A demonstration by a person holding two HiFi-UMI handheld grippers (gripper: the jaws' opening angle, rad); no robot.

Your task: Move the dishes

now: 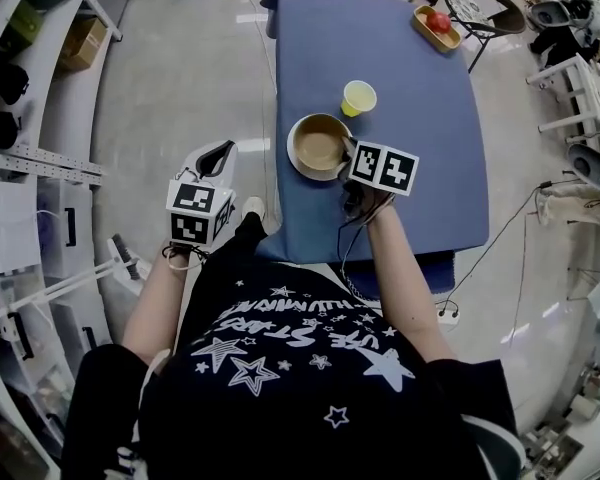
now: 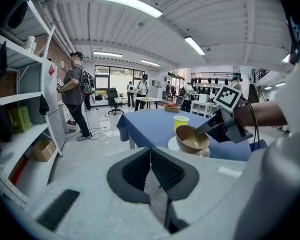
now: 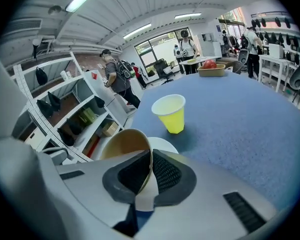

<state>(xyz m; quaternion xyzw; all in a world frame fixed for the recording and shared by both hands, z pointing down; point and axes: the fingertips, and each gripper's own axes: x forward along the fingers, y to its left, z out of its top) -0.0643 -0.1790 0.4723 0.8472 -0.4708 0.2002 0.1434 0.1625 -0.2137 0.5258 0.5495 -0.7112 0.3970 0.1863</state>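
Note:
A tan bowl point(image 1: 318, 146) is tilted over a white plate point(image 1: 302, 171) near the front left corner of the blue table point(image 1: 420, 158). My right gripper point(image 1: 346, 154) is shut on the bowl's right rim. In the right gripper view the rim of the bowl point(image 3: 121, 144) is pinched between the jaws of that gripper point(image 3: 150, 160), with the plate point(image 3: 163, 145) just beyond. My left gripper point(image 1: 218, 154) hangs off the table's left side, over the floor. Its jaws point(image 2: 151, 159) are shut on nothing; it sees the bowl point(image 2: 191, 138) from the side.
A yellow paper cup point(image 1: 358, 97) stands just behind the bowl. A wooden tray point(image 1: 435, 28) with a red fruit lies at the table's far right corner. White shelves point(image 1: 40, 168) line the left. Cables run over the floor on the right.

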